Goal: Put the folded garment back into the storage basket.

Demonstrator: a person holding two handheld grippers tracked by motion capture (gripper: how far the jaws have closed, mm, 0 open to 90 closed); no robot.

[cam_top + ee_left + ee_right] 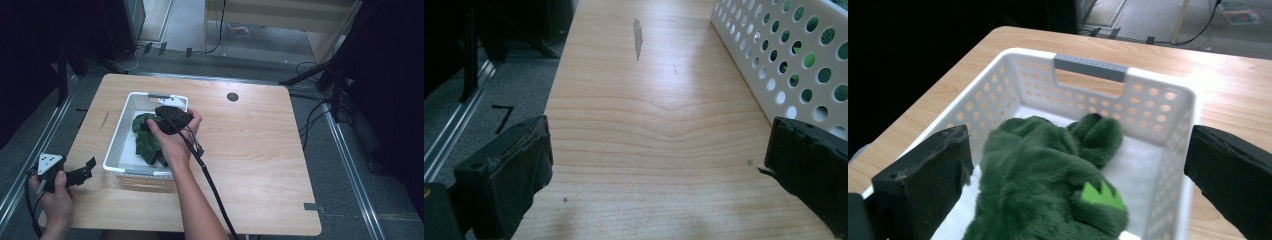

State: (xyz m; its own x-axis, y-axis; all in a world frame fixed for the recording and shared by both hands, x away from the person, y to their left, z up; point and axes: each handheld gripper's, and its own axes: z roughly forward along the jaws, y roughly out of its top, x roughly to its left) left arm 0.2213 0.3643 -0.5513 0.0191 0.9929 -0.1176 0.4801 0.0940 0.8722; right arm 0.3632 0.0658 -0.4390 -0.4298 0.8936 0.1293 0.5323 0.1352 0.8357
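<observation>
A green plush toy lies inside a white perforated basket on the left half of the wooden table. My right gripper hovers just above the toy. It is open, its jaws stand wide to either side of the plush, and neither pad touches it. Near the table's front left corner my left gripper rests low over bare wood. It is open with nothing between its jaws, and the basket's side wall rises just to its right.
The basket has grey handles at both ends. The right gripper's black cable trails across the table toward the front edge. A round grommet sits at the back middle. A dark stain marks the wood left of the basket.
</observation>
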